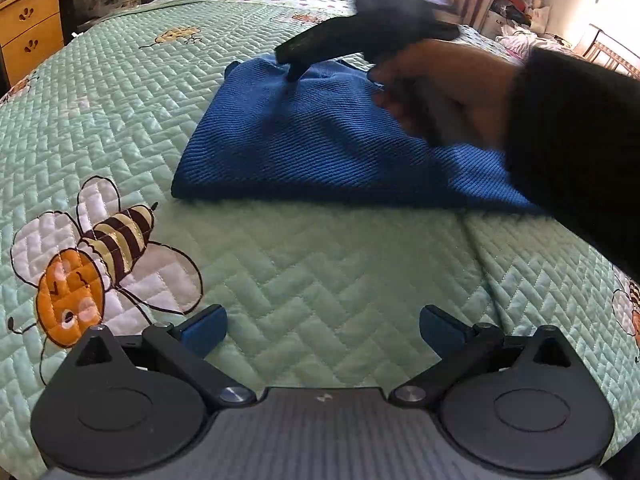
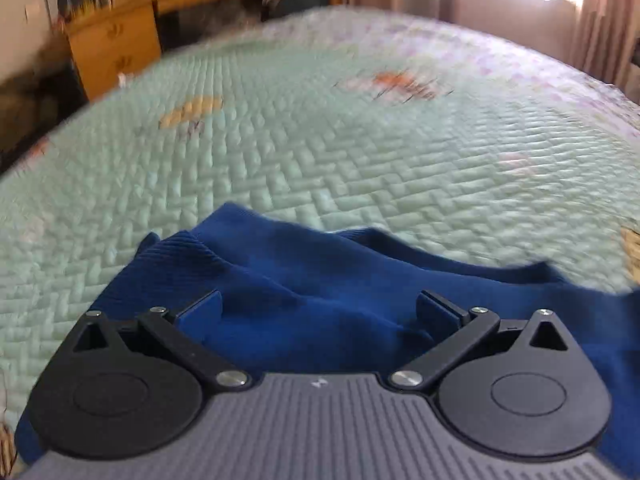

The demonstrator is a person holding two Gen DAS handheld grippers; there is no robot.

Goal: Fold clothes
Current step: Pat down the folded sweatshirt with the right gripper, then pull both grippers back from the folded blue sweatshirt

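From the left wrist view, your left tongs [image 1: 323, 330] stand wide open with nothing between the pads, hovering over bare quilted bedspread [image 1: 320, 264] short of the blue knit garment [image 1: 320, 144]. That garment lies on the bed as a compact rectangle with a clean near fold edge and a rumpled far end. Your right hand [image 1: 432, 92] carries the right tongs [image 1: 294, 72] low over that far end, tips at the cloth; whether they pinch it you cannot tell from here. This could be a fold being pressed flat or a folded piece being adjusted, so work gently: smooth from the middle outward and avoid dragging the layers. The near edge has open bedspread all round, and the bee patch [image 1: 96, 256] sits well to the left.

From the right wrist view, blurred by motion, the right tongs [image 2: 320, 316] are spread wide over ridged folds of the garment [image 2: 320, 292], holding nothing. Beyond its far edge the bedspread [image 2: 360, 140] runs clear to the wooden drawers [image 2: 116, 48] and curtains, leaving ample room.
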